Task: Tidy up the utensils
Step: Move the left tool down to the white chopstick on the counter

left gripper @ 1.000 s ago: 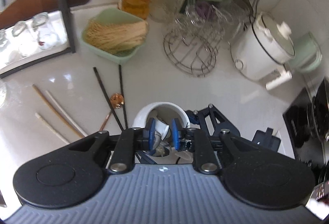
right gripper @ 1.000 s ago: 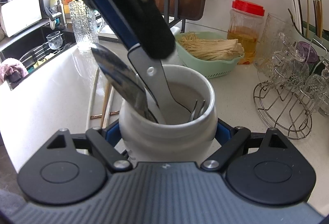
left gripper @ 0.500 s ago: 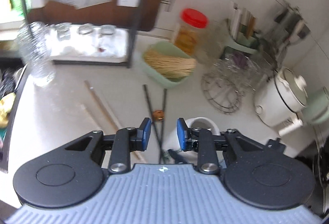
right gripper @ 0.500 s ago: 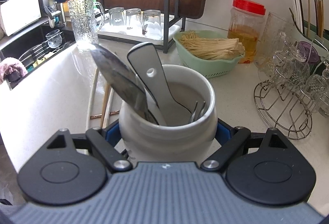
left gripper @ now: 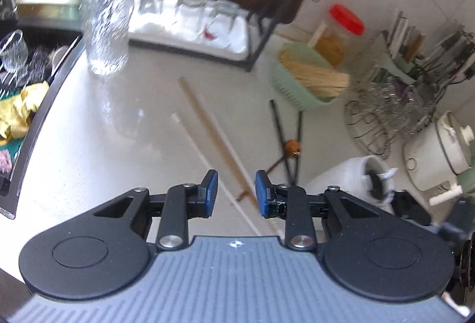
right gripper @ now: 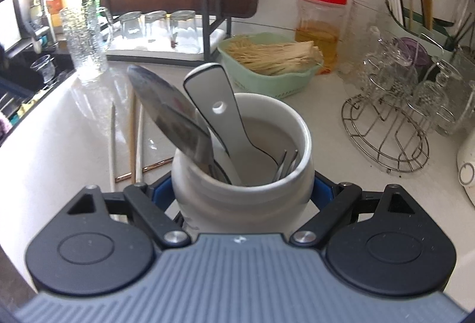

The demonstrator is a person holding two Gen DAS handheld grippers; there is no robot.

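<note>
Right wrist view: I am keeping the right gripper (right gripper: 242,189) clamped around the white utensil jar (right gripper: 242,174), pads pressing on both flanks, so it stands steady on the countertop (right gripper: 50,151) while utensils go in. Inside it are leaning a steel spoon (right gripper: 169,115), a white rice paddle (right gripper: 216,115) and a fork (right gripper: 286,162), handles or tines up against the rim.

In the left wrist view I am holding the left gripper (left gripper: 236,194) above the loose chopsticks (left gripper: 213,139), its jaws parted only narrowly with nothing between them; the pale sticks are showing through the gap, on the counter below. The black chopsticks (left gripper: 279,130) and a small copper spoon (left gripper: 289,149) are lying nearer the jar. I judge the pale pair comes next, and the narrow gap suits such thin sticks.
</note>
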